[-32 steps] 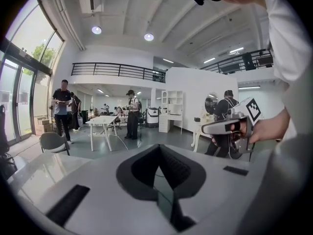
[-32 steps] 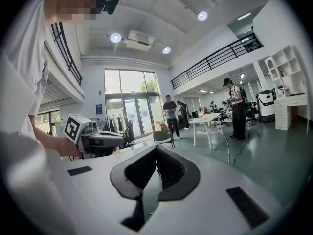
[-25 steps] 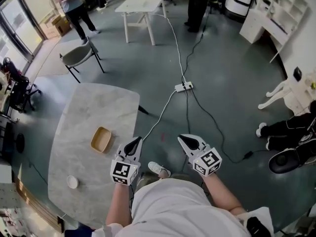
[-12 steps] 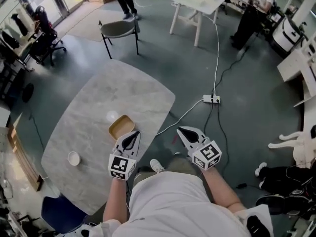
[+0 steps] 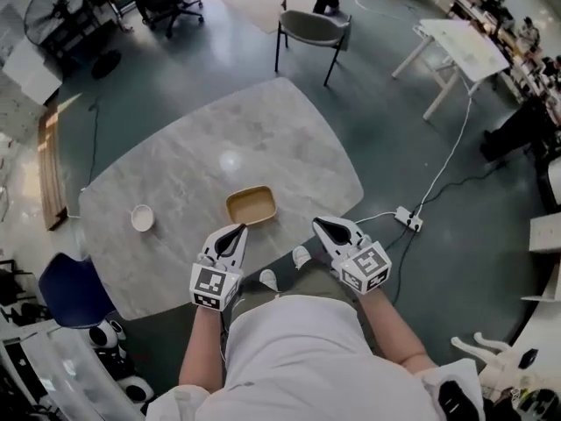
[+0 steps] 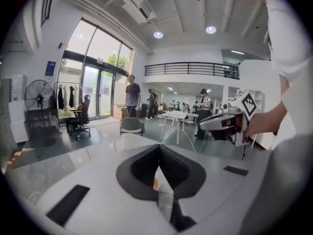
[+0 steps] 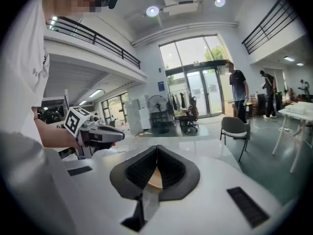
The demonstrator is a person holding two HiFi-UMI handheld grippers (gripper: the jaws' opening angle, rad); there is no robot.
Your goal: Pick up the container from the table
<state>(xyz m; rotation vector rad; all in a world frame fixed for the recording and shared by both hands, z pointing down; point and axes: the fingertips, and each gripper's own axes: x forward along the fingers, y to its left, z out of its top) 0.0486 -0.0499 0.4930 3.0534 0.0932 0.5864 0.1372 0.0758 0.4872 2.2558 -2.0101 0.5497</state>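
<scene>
Head view: tan container [image 5: 252, 205] sits on the marble table [image 5: 175, 174] near its front edge. Left gripper [image 5: 237, 231] is just behind it, right gripper [image 5: 320, 225] off to its right. Both sets of jaws closed tip to tip, gripping nothing.

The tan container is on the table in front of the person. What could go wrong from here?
1. The left gripper and the right gripper are both shut; unless one opens first, it may only push the container along the table.
2. The container looks wide and shallow, so a grip on one rim may tip it.
3. A power strip lies on the floor at the right; a step there may trip.
</scene>
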